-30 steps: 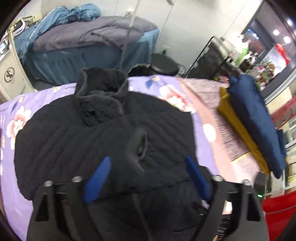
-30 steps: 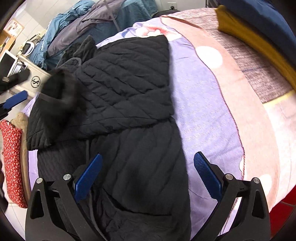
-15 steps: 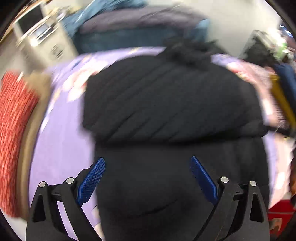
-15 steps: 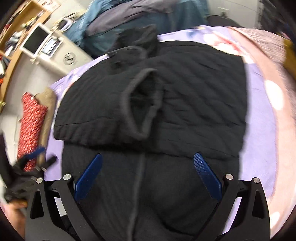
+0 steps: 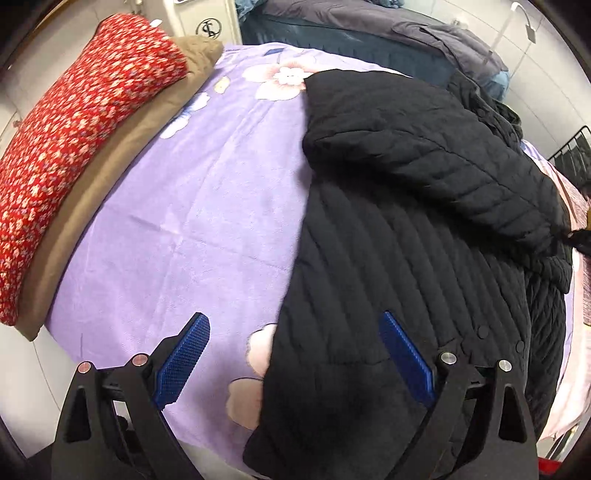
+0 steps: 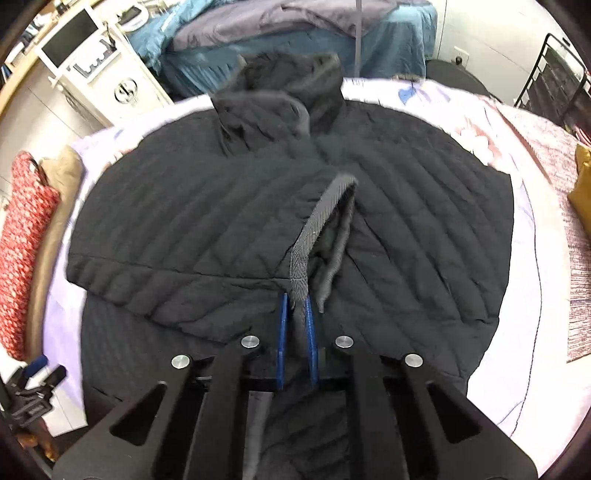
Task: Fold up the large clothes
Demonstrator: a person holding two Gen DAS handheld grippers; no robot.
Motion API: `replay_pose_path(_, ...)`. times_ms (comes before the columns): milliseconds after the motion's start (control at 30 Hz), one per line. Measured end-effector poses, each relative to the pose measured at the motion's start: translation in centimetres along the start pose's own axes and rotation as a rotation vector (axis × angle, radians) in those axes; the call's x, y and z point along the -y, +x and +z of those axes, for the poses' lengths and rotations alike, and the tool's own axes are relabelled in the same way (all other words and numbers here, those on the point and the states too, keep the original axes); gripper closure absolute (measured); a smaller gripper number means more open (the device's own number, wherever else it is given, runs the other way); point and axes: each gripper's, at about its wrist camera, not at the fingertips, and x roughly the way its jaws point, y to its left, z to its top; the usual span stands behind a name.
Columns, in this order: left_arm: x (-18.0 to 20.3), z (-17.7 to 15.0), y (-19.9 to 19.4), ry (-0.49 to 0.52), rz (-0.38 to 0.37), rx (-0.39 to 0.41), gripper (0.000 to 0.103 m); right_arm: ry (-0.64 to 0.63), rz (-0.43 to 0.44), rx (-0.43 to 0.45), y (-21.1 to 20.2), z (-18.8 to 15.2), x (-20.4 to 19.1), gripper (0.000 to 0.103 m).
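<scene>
A black quilted jacket (image 5: pixel 406 240) lies on the purple flowered bedsheet (image 5: pixel 184 184), collar at the far end, one sleeve folded across its chest. My left gripper (image 5: pixel 293 317) is open and points steeply down over the jacket's left edge near the hem, one finger over the sheet and one over the fabric. In the right wrist view the jacket (image 6: pixel 184 206) fills the middle. My right gripper (image 6: pixel 295 297) is closing its jaws, and the blue pads pinch the grey ribbed sleeve cuff (image 6: pixel 317 221), which stands up from the folded sleeve.
A red flowered pillow (image 5: pixel 74 110) on a brown folded cloth (image 5: pixel 110 166) lines the bed's left side. A second bed with blue and grey bedding (image 6: pixel 295 29), a white cabinet (image 6: pixel 110 81) and a black metal rack (image 6: pixel 554 74) stand behind. A yellow garment (image 6: pixel 581 184) lies at the right.
The right jaws went from wide open to pinched on the sleeve cuff. The left gripper swung from the jacket's middle to its left edge and dropped lower, jaws still open.
</scene>
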Motion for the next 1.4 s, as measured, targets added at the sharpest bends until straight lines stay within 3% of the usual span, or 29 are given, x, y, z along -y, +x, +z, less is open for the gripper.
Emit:
replay_pose_path(167,1.8,0.4,0.2,0.058,0.006,0.02,0.012,-0.07,-0.051,-0.073,3.6,-0.5,-0.1,0.093)
replay_pose_path(400,4.6,0.7,-0.8,0.171,0.044,0.072,0.012,-0.069,-0.071,-0.083,3.6,-0.4,-0.3,0.088)
replay_pose_path(467,5.2,0.6,-1.1,0.202,0.059,0.091,0.012,-0.041,-0.086,-0.056,2.4,-0.9,0.1,0.071)
replay_pose_path(500,5.4,0.6,-1.3,0.216,0.065,0.101,0.012,-0.028,-0.084,-0.04,1.8,-1.3,0.4,0.046)
replay_pose_path(533,5.6,0.7,-1.3,0.226,0.069,0.106,0.012,-0.016,-0.072,-0.023,1.2,-1.8,0.7,0.031)
replay_pose_path(600,5.8,0.6,-1.3,0.243,0.072,0.104,0.012,0.001,-0.053,0.003,0.1,-3.2,1.5,0.031)
replay_pose_path(933,6.4,-0.3,-0.5,0.313,0.07,0.077,0.012,0.1,-0.049,-0.048,-2.1,-10.6,6.8,0.031)
replay_pose_path(1067,6.3,-0.9,0.0,0.367,0.026,0.064,0.012,0.119,-0.033,-0.065,-2.9,-13.2,8.0,0.031)
replay_pose_path(1200,4.1,-1.4,1.1,0.371,-0.036,0.02,0.012,0.163,0.02,-0.104,-3.5,-16.3,10.2,0.031)
replay_pose_path(1400,-0.4,-3.3,2.8,0.381,-0.032,-0.057,0.012,0.252,0.135,-0.15,-4.2,-21.4,13.1,0.031)
